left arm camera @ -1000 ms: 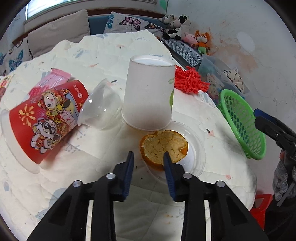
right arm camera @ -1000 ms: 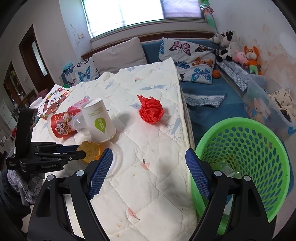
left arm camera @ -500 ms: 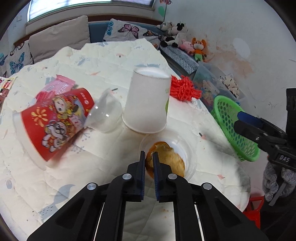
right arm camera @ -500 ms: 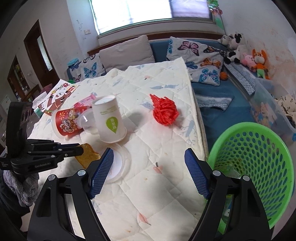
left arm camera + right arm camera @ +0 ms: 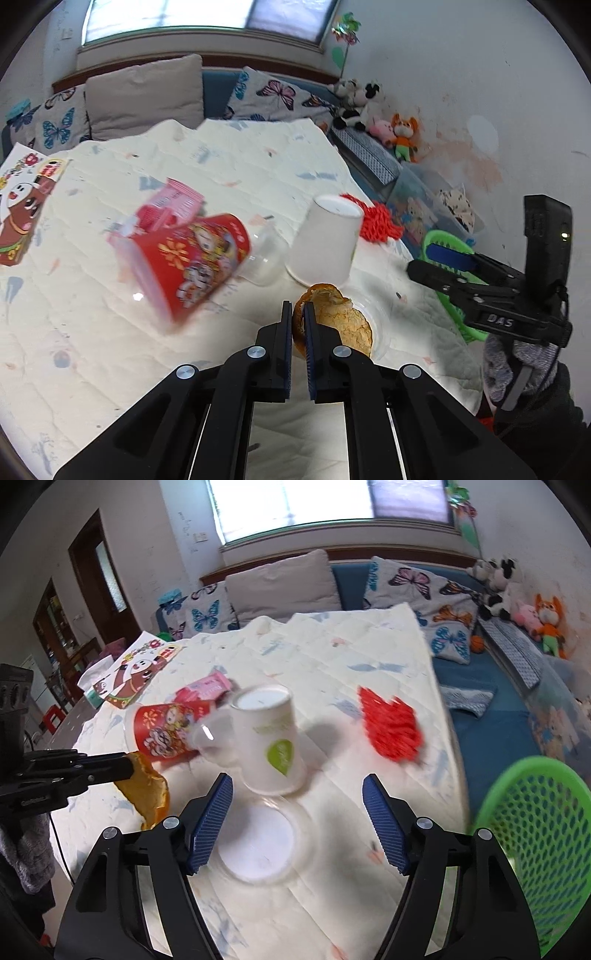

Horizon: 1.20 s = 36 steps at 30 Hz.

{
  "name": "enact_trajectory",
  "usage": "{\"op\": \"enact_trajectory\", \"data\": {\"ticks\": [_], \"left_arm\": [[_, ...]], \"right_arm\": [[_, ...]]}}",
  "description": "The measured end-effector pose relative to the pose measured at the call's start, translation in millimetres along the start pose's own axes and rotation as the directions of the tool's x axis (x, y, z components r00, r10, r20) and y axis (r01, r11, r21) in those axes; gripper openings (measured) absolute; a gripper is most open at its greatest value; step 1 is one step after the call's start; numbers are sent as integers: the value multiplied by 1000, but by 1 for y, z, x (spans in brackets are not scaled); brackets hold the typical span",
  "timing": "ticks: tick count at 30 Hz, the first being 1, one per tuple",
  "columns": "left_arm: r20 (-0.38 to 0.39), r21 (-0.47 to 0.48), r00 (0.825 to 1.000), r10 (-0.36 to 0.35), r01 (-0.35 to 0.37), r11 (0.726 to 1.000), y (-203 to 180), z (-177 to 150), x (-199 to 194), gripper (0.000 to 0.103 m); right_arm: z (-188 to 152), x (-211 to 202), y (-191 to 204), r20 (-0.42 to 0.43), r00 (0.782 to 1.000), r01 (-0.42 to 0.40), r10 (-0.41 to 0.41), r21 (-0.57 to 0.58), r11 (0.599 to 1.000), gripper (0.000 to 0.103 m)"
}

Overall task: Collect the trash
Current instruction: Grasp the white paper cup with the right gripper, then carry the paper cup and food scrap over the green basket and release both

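Observation:
My left gripper (image 5: pixel 297 308) is shut on the rim of an orange peel (image 5: pixel 341 321) and holds it lifted above the table; the peel also shows hanging from it in the right wrist view (image 5: pixel 147 794). My right gripper (image 5: pixel 297 812) is open and empty above a clear plastic lid (image 5: pixel 264 843). An upturned white paper cup (image 5: pixel 269 738), a red printed cup on its side (image 5: pixel 188 258), a clear plastic cup (image 5: pixel 264 260), a pink wrapper (image 5: pixel 171 201) and a red mesh net (image 5: pixel 393 725) lie on the quilted table. A green basket (image 5: pixel 532 845) stands at the right.
A printed box (image 5: pixel 22 206) lies at the table's left edge. A sofa with butterfly cushions (image 5: pixel 424 587) and plush toys (image 5: pixel 532 613) stands behind the table. A clear storage bin (image 5: pixel 424 206) sits by the wall. The table edge runs along the right by the basket.
My left gripper closed on the orange peel and lifted it off the clear lid. My right gripper swung left from the basket over the lid, still open.

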<state>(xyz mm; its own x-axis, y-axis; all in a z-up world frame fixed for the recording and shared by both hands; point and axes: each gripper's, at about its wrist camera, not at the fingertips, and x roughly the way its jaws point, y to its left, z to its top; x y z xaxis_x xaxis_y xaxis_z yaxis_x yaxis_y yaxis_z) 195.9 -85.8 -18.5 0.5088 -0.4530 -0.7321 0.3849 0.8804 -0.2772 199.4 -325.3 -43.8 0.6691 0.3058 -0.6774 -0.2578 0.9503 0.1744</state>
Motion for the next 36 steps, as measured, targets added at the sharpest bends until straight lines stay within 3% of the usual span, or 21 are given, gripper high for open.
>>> {"op": "enact_trajectory", "data": {"ticks": [18,23,36], "left_arm": [[19,-37,1000,18,-17,999,30,2,-18,6],[16,-47,1000,23,-22,999,34,2,-17,6],[21,-44,1000,13,-12,999,29,4,-20,6]], "right_arm": [[39,77,27,-42,999,5,-6,-39,999,70],[38,88,32,-67,997,36,-41,-73,997,58],[30,48,31,-22,1000,12,-14,-54,998,58]]}}
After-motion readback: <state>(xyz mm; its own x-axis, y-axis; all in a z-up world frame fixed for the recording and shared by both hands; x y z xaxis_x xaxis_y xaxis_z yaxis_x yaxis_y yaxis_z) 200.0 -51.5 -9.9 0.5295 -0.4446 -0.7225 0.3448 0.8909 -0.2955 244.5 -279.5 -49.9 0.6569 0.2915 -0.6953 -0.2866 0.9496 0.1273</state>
